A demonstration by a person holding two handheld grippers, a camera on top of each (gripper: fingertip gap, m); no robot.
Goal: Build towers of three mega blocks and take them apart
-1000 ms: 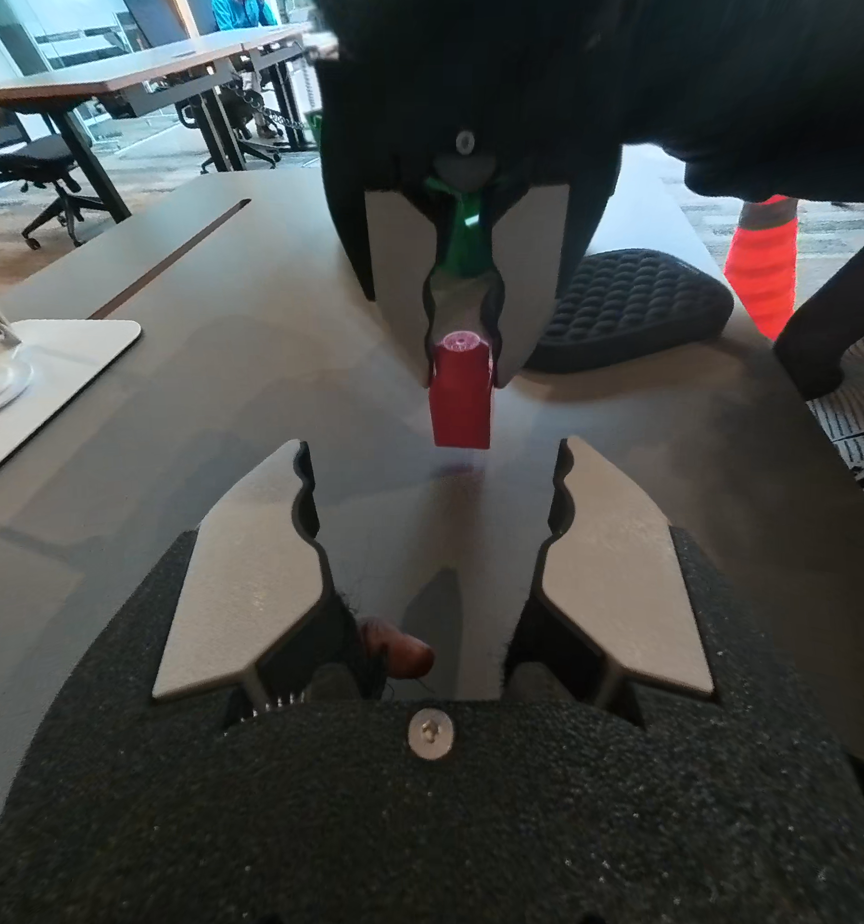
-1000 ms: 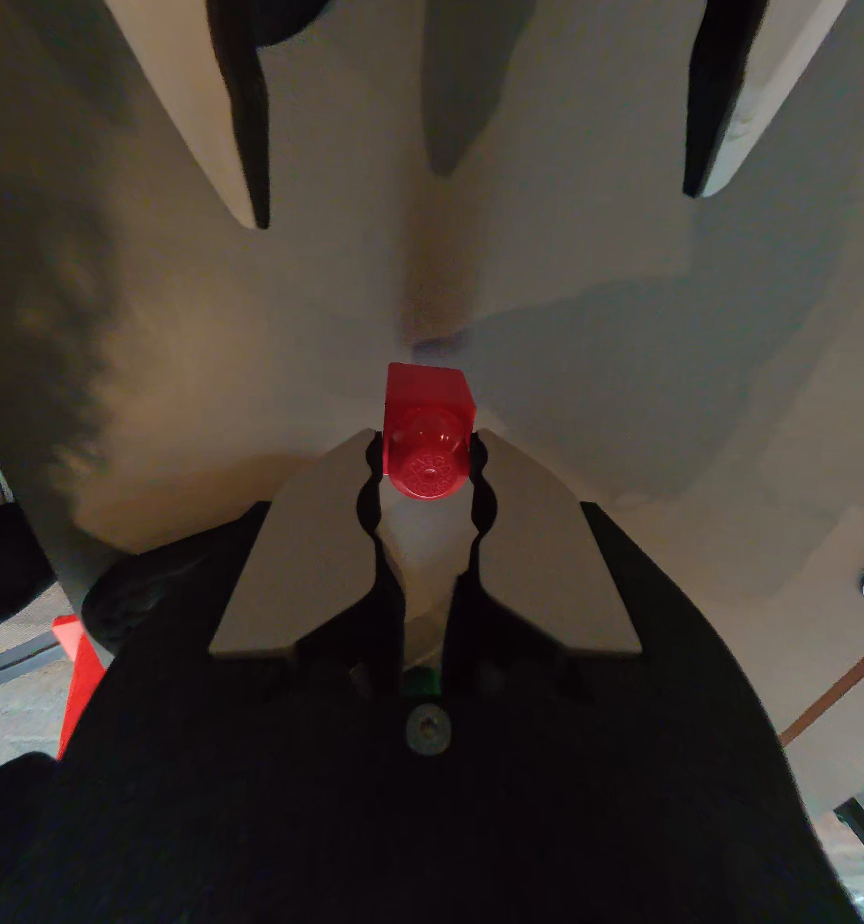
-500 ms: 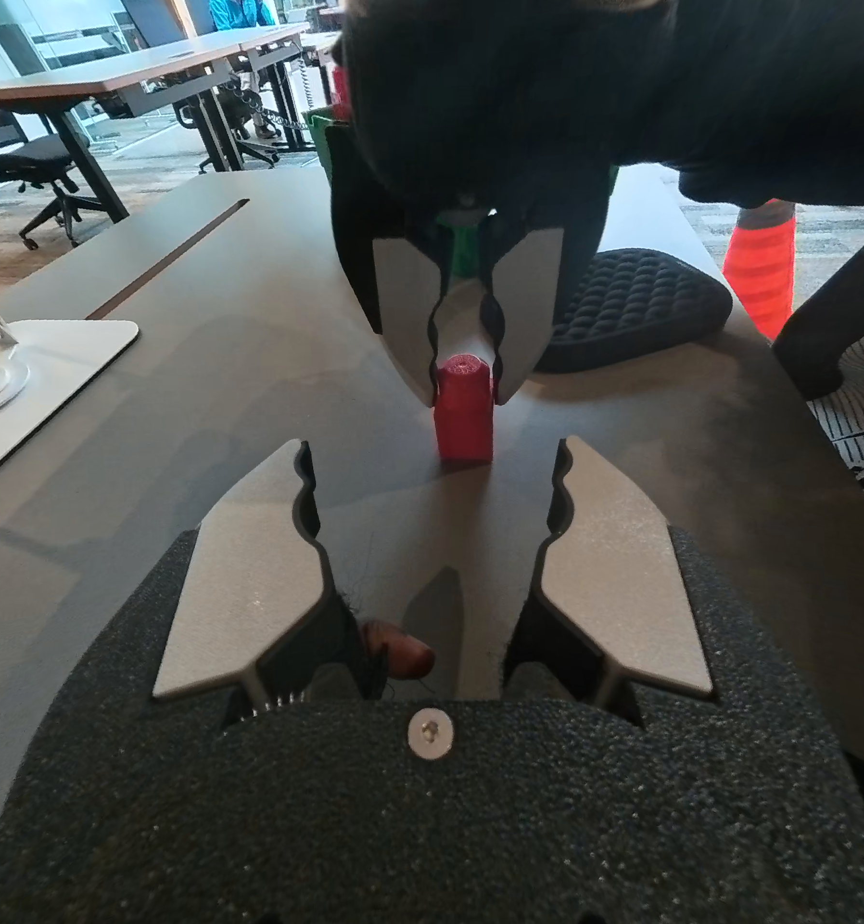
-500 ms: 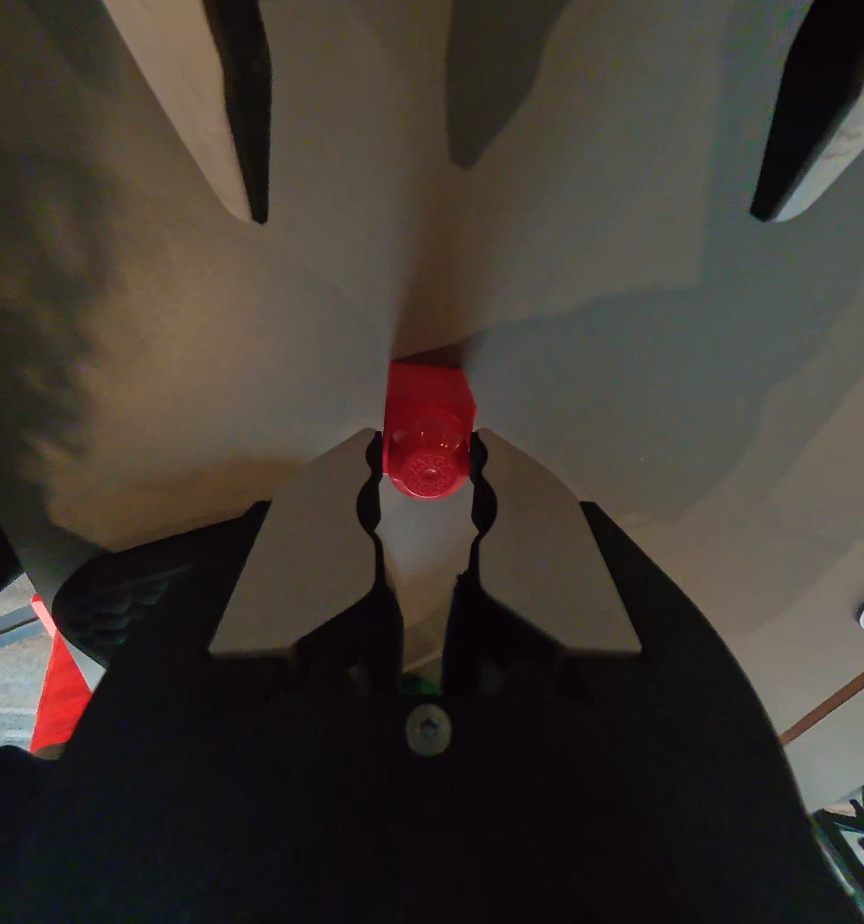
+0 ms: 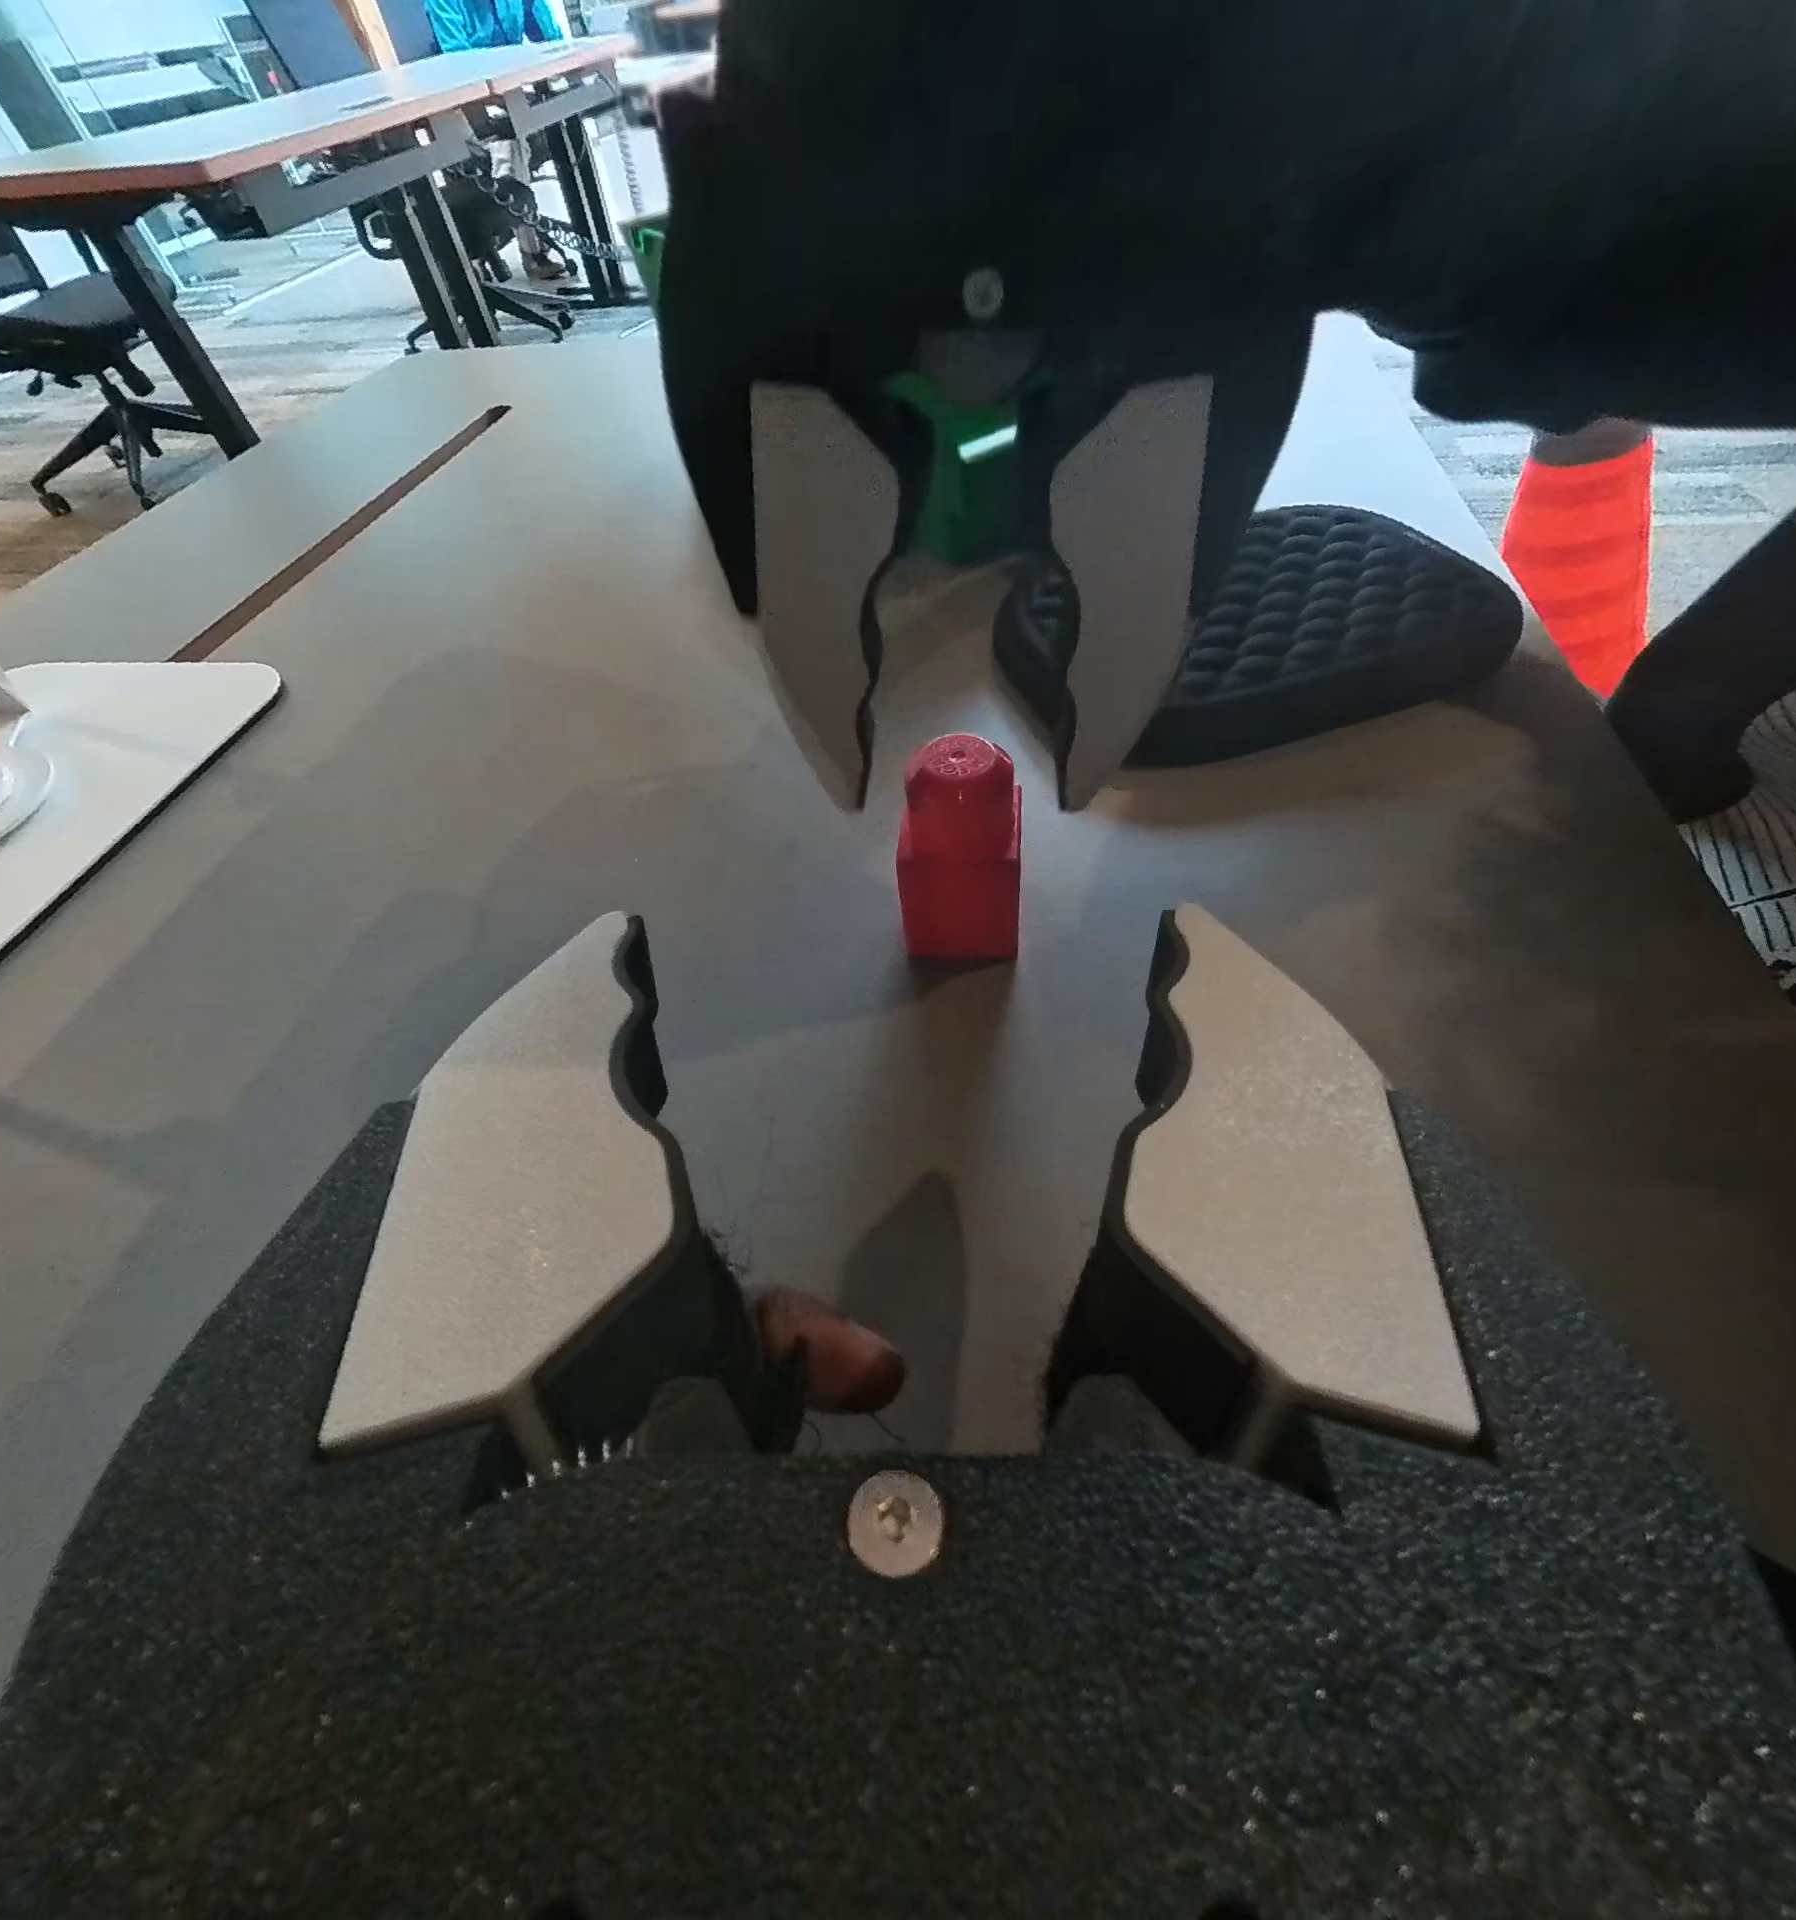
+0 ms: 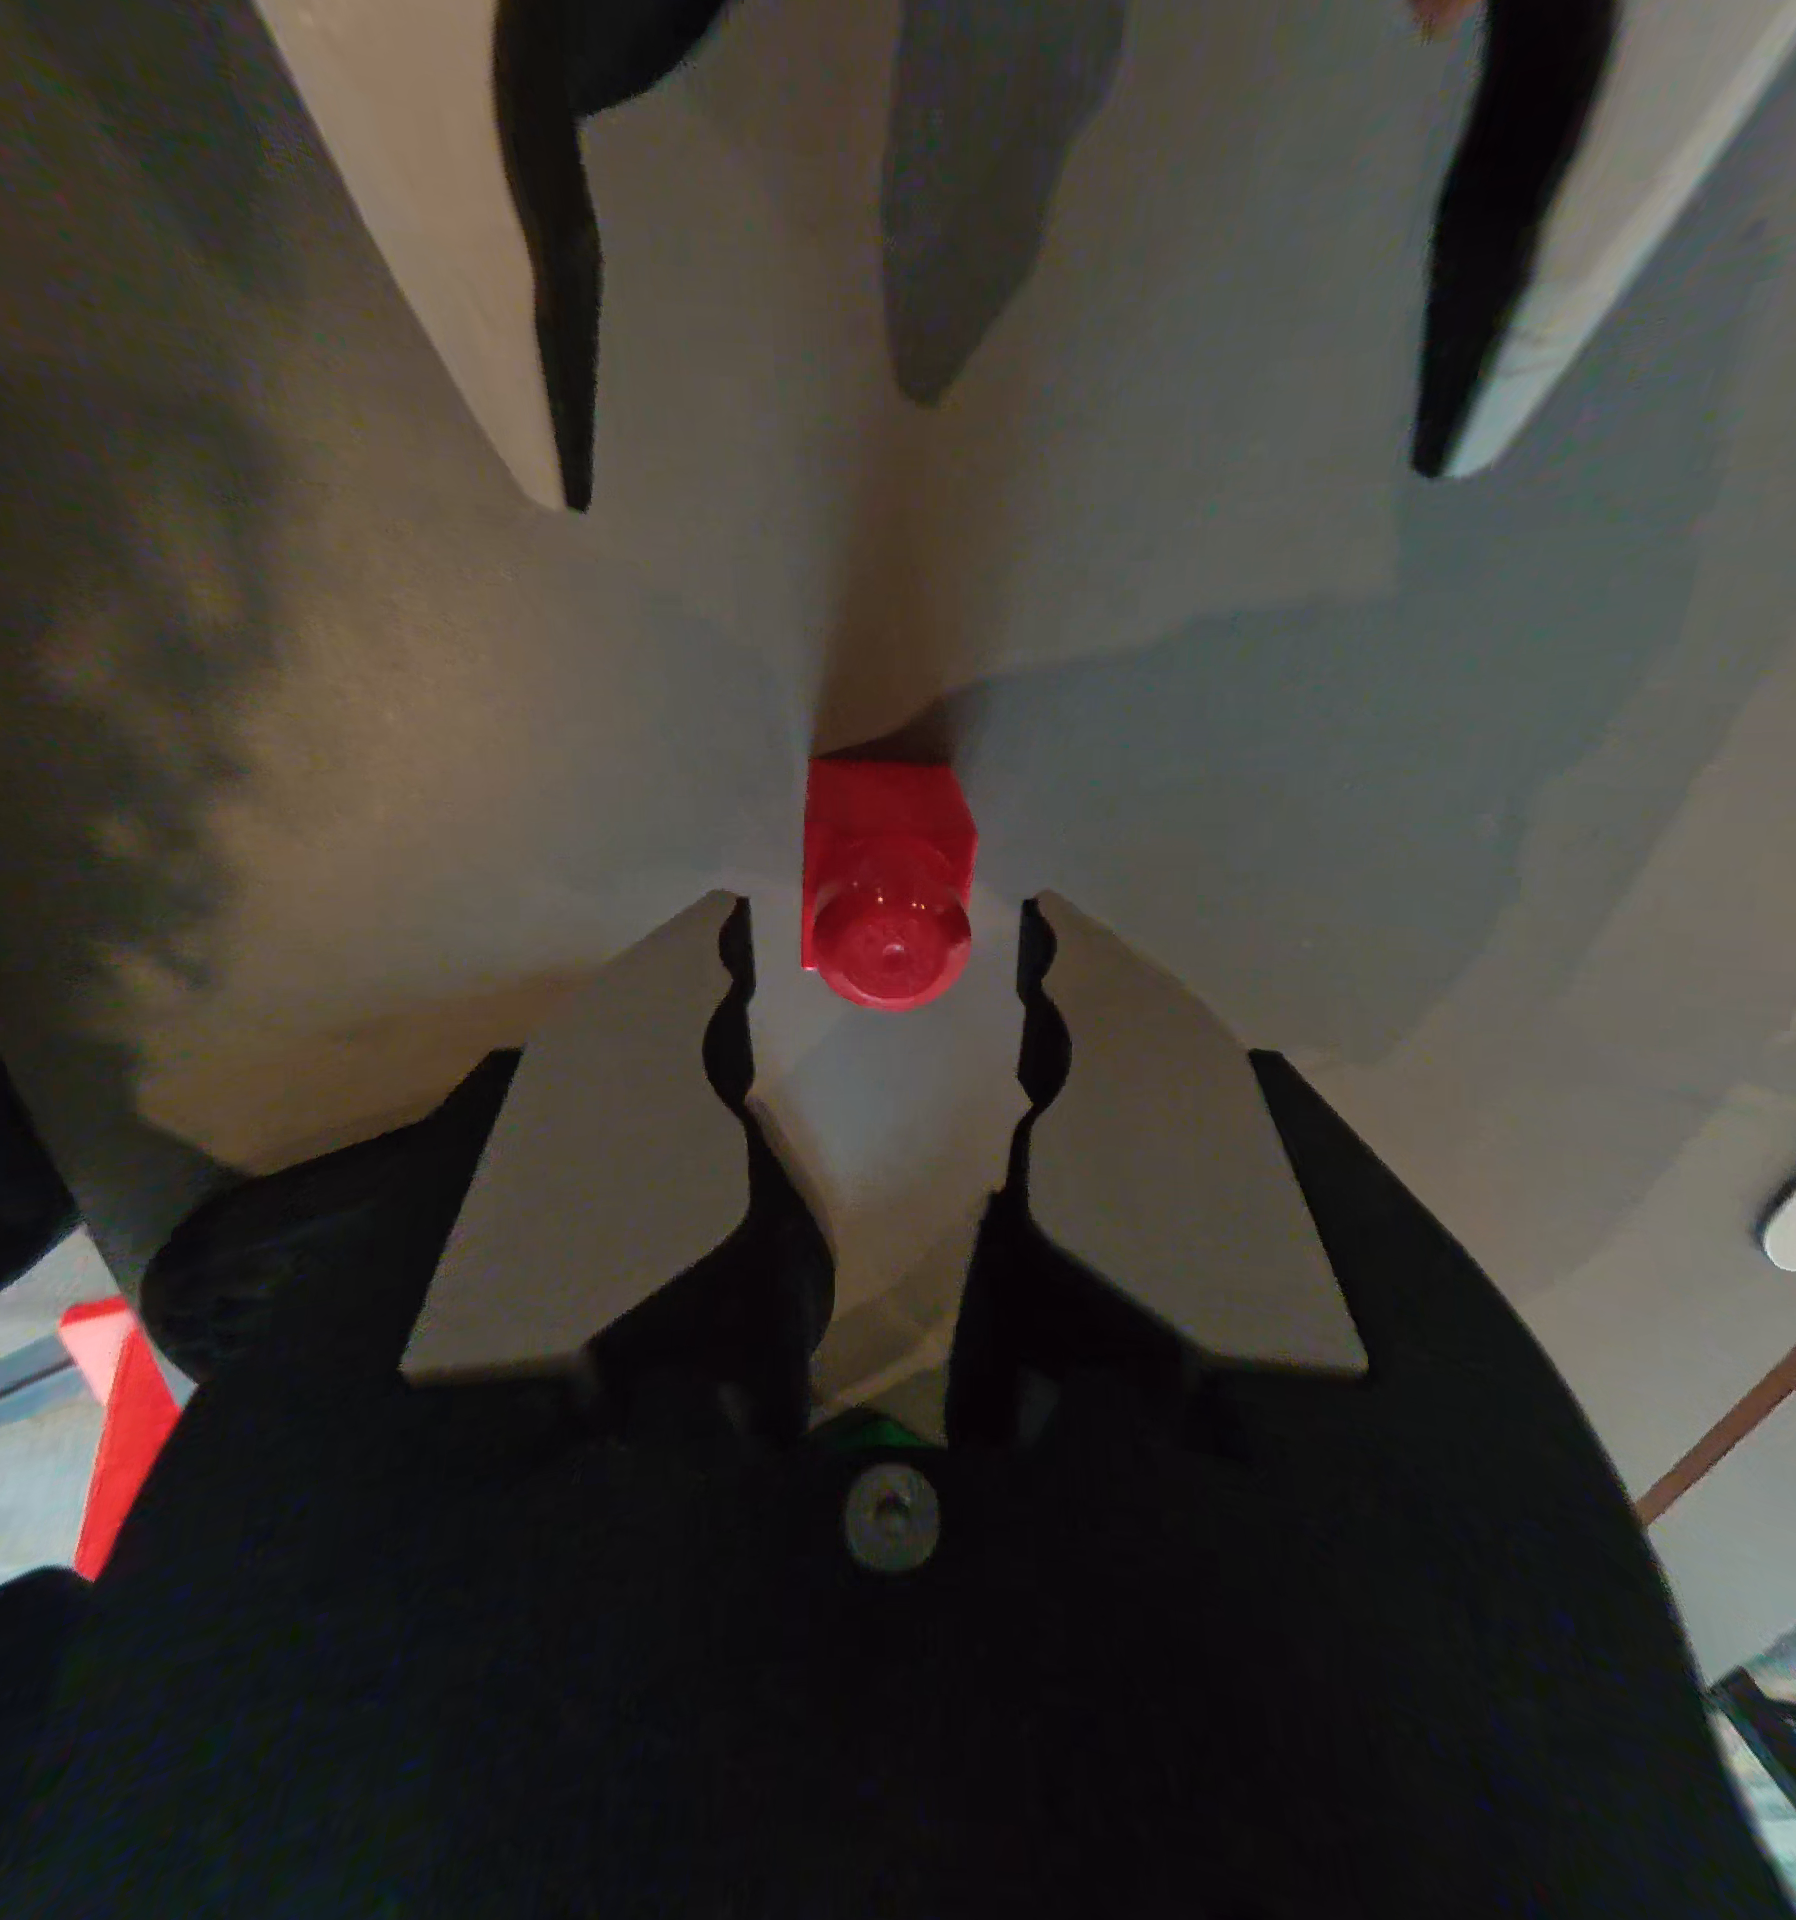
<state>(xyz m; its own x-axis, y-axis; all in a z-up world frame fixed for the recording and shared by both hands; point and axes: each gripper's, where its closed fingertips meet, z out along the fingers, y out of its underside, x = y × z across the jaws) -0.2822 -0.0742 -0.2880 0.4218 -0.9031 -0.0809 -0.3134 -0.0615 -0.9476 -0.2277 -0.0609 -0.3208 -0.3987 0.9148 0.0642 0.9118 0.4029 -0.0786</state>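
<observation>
A single red mega block stands upright on the grey table, stud up. It also shows in the right wrist view. My right gripper hangs over it from above, open, its fingertips either side of the stud without touching; in its own view the right gripper is open around the block's top. My left gripper is open and empty, low over the table just in front of the block. It shows in the right wrist view beyond the block. A green block shows behind the right gripper's fingers.
A black dimpled pad lies on the table at the back right. A white flat base sits at the left edge. An orange cone and a black chair part stand off the table's right side. Desks and chairs stand farther back.
The right gripper lowered the red block onto the table, then opened and let go of it. The left gripper stayed open and still.
</observation>
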